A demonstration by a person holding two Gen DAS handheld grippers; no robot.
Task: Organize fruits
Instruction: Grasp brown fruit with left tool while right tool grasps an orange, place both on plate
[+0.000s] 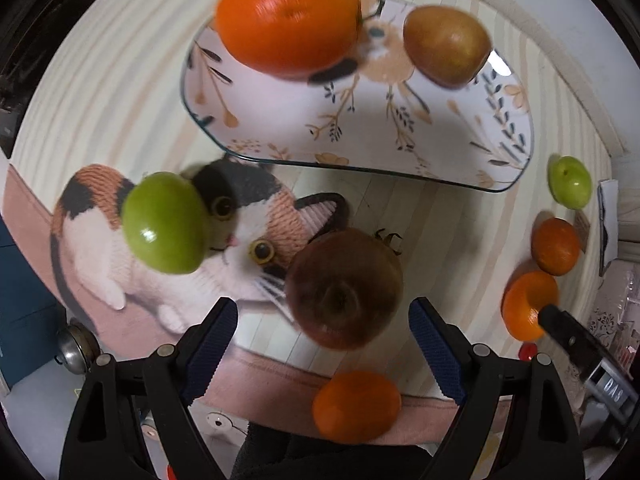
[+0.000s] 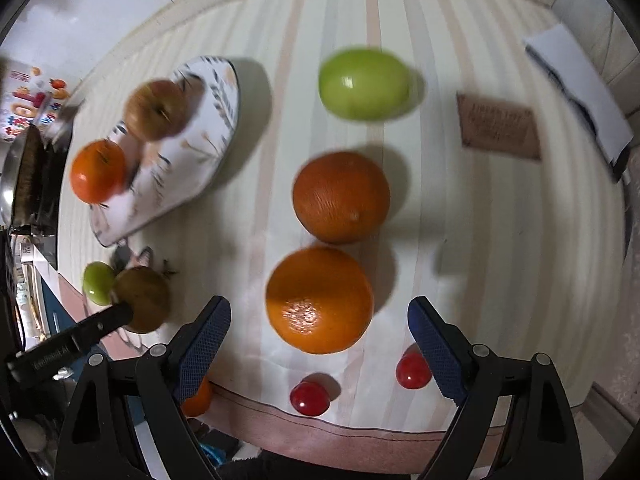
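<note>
My left gripper (image 1: 323,312) points down, open, its blue pads on either side of a brownish-red apple (image 1: 344,288) without touching it. A green apple (image 1: 166,222) lies to its left on the cat picture and an orange (image 1: 356,406) sits near the table edge. The floral plate (image 1: 360,120) beyond holds an orange (image 1: 288,20) and a reddish apple (image 1: 446,44). My right gripper (image 2: 319,314) is open over a bright orange (image 2: 320,300); a darker orange (image 2: 341,197) and a green apple (image 2: 364,84) lie past it. The same plate (image 2: 200,152) shows at left.
Two small red tomatoes (image 2: 309,398) (image 2: 412,370) lie near the table's front edge. A brown card (image 2: 498,125) and a white paper (image 2: 580,96) sit at the far right. A cat-print mat (image 1: 248,216) covers the table's left part. The left gripper's finger (image 2: 80,336) reaches in at left.
</note>
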